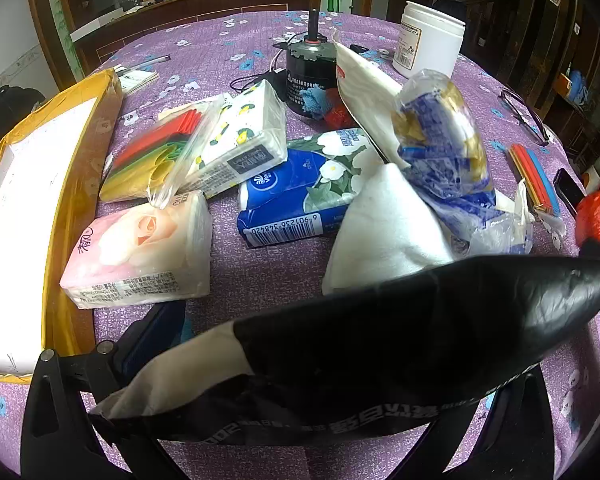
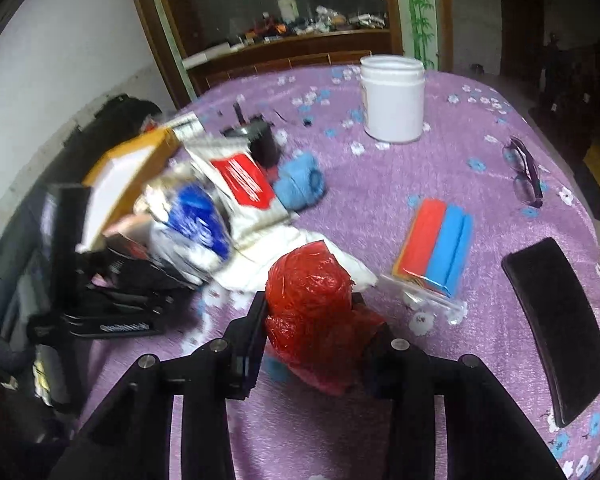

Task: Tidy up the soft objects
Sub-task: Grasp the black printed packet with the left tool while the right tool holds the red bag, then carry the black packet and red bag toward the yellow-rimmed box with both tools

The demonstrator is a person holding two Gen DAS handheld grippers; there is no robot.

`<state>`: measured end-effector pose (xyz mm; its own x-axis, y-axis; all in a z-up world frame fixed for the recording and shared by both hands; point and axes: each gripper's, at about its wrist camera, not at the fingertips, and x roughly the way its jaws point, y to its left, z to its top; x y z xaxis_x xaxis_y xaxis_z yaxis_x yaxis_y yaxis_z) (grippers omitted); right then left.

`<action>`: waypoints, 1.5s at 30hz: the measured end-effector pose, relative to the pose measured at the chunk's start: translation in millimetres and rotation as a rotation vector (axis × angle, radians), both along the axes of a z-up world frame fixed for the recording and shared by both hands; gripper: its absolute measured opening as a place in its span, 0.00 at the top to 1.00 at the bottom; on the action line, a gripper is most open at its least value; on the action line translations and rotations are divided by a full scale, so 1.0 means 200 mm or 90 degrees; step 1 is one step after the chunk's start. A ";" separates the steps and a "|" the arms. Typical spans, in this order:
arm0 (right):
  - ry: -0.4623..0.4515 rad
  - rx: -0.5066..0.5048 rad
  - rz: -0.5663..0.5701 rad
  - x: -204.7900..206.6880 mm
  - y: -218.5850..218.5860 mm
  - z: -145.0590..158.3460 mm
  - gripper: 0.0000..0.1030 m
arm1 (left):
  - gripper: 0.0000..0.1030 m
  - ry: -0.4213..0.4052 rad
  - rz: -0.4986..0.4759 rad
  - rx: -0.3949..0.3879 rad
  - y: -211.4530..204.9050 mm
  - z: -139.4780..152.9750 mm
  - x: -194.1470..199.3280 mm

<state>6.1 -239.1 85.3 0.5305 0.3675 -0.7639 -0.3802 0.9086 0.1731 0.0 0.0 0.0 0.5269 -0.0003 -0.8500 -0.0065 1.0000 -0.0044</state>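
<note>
Broadly, a round table [image 1: 228, 48] under a purple flowered cloth fills both views. At nine o'clock in the left wrist view lies a yellow-rimmed box [image 1: 80, 168] with a white inside. A black and white bag [image 1: 380, 344] spans the foreground at six o'clock, lying across the left gripper [image 1: 284, 420]; whether its jaws press the bag I cannot tell. Toward the centre sit the soft things: a white cloth [image 1: 384, 224], a blue tissue pack [image 1: 300, 188], a pink rose tissue pack [image 1: 140, 248] at eight o'clock, and a lemon-print tissue pack [image 1: 244, 136]. A white jar [image 1: 428, 40] stands at one o'clock. In the right wrist view, the right gripper [image 2: 312, 320] clamps a crumpled red plastic bag [image 2: 312, 292] at centre, both fingers [image 2: 254, 328] pressing its sides. At three o'clock lie coloured strips [image 2: 440, 248].
</note>
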 end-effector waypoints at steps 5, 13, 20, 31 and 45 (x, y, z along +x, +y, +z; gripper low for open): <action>-0.024 0.055 0.011 0.00 -0.03 0.04 0.61 | 0.00 0.000 0.000 0.000 0.00 0.00 0.00; -0.036 0.078 0.031 -0.04 -0.01 0.04 0.61 | 0.00 0.000 0.000 0.000 0.00 0.00 0.00; -0.033 0.107 0.037 -0.07 -0.01 0.02 0.61 | 0.00 0.000 0.000 0.000 0.00 0.00 0.00; -0.030 0.126 0.049 -0.08 -0.06 0.00 0.61 | 0.01 -0.009 -0.105 -0.085 0.07 0.14 -0.36; -0.029 0.141 0.063 -0.11 -0.06 0.00 0.61 | 0.01 -0.100 -0.354 0.023 -0.09 0.31 -0.30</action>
<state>-15.6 -250.5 85.7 0.5156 0.5756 -0.6347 -0.4781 0.8080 0.3444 -60.5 -18.8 62.1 0.5752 -0.2861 -0.7664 0.5184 0.8522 0.0710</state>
